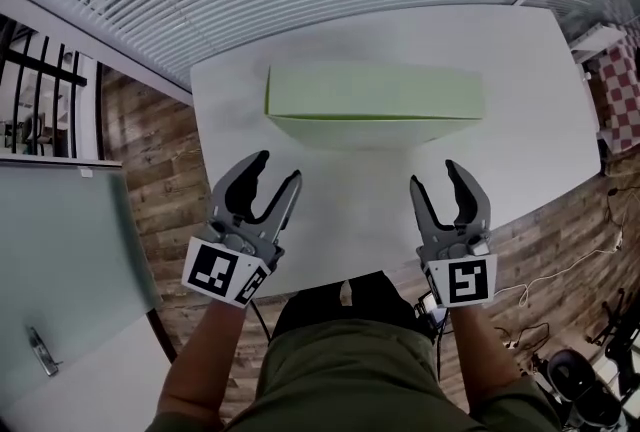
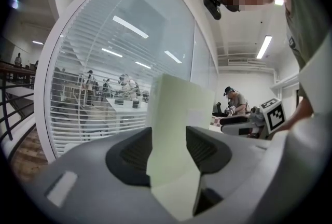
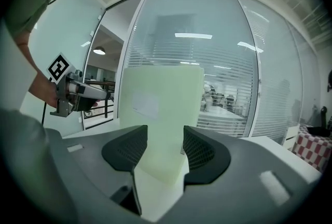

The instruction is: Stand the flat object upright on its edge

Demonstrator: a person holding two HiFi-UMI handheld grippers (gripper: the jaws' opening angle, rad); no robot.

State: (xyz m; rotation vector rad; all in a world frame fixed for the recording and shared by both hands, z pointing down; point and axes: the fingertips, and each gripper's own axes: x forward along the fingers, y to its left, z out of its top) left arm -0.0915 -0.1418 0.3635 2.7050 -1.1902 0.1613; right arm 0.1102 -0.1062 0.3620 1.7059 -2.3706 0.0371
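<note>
The left hand-held gripper [image 1: 278, 170] is held out over the near part of the white rectangular tabletop [image 1: 540, 120]. Its two dark jaws stand apart with nothing clamped between the pads. The black-and-white marker cube [image 1: 225, 270] at its rear lies over the tabletop's near edge. Left of this hand-held gripper, beyond the tabletop's edge, is brown wood-plank floor [image 1: 150, 135].

Ahead of it and to its right stands the pale green flat rectangular box [image 1: 375, 92], seemingly of card. The box is upright on one long edge on the tabletop, its broad face towards the person, with bare tabletop between it and both pairs of jaws. In the left gripper view its narrow left end rises straight ahead through the gap of the jaws, clear of the pads.

The right hand-held gripper [image 1: 434, 175] is level with the left one and well apart from it. Its jaws are likewise apart and empty. In the right gripper view the box's right end stands ahead of the open jaws, untouched. Far to the right of this hand-held gripper, off the tabletop, shows a red-and-white checked cloth [image 1: 622, 85].
</note>
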